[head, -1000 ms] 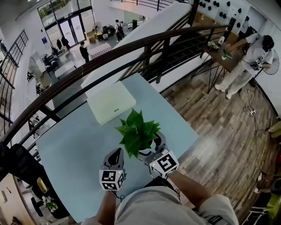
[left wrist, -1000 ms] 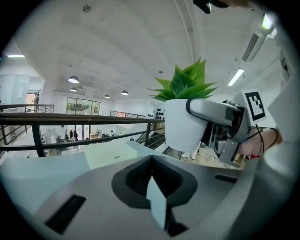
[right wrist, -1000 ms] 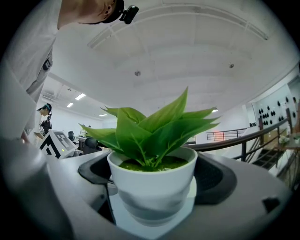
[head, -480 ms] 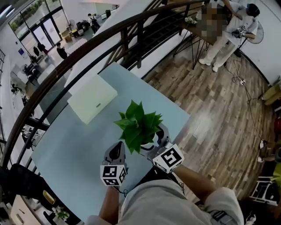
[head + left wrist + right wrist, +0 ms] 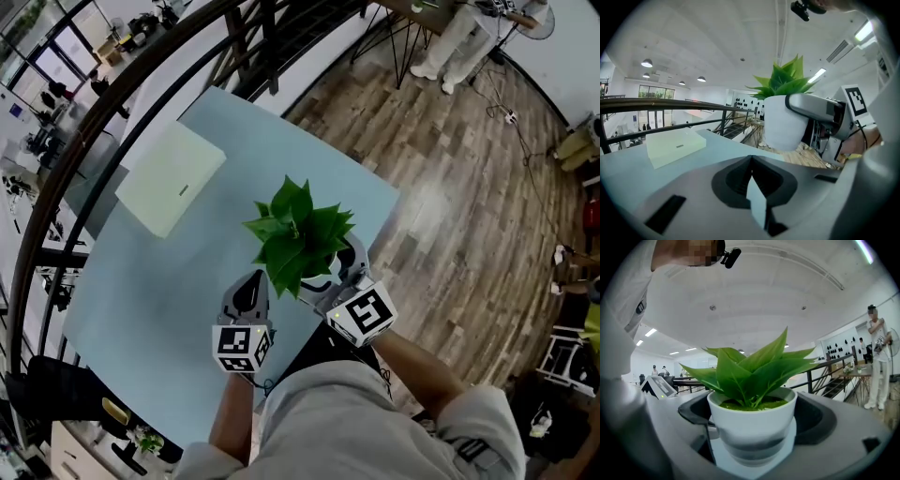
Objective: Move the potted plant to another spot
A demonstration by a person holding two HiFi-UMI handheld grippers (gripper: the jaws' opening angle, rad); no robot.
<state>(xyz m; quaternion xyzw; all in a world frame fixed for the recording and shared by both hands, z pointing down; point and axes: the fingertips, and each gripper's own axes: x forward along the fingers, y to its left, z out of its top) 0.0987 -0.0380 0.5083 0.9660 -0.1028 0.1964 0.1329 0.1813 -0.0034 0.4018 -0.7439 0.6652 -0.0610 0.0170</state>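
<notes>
The step in hand is the carry. The right tongs (image 5: 334,275) are shut tight on the potted plant (image 5: 300,234), one jaw on each side of its white pot (image 5: 752,430). In the left gripper view the pot's bottom shows wood floor behind it and seems to hang a little above the light blue surface (image 5: 141,281), so I think it is lifted and on its way. The plant stands upright, with its green leaves pointing up. In the head view it sits near the middle of the picture, close to the edge of the surface that runs off toward 3 o'clock. The left tongs (image 5: 751,161) are closed all the way, with nothing between the jaws. They wait just beside the plant, at about 7 o'clock from it, and do not touch it. Next, I think the pot needs to go to a bare part of the surface. There is lots of room toward 9 o'clock. The pot has to stay straight so it does not tip, come down flat, and only then should the right tongs let go. It should not be set too near the edge. Now the count: one potted plant, two tongs, one surface, and one flat pale box (image 5: 169,178), which lies at about 10 o'clock from the plant, well apart from it.
</notes>
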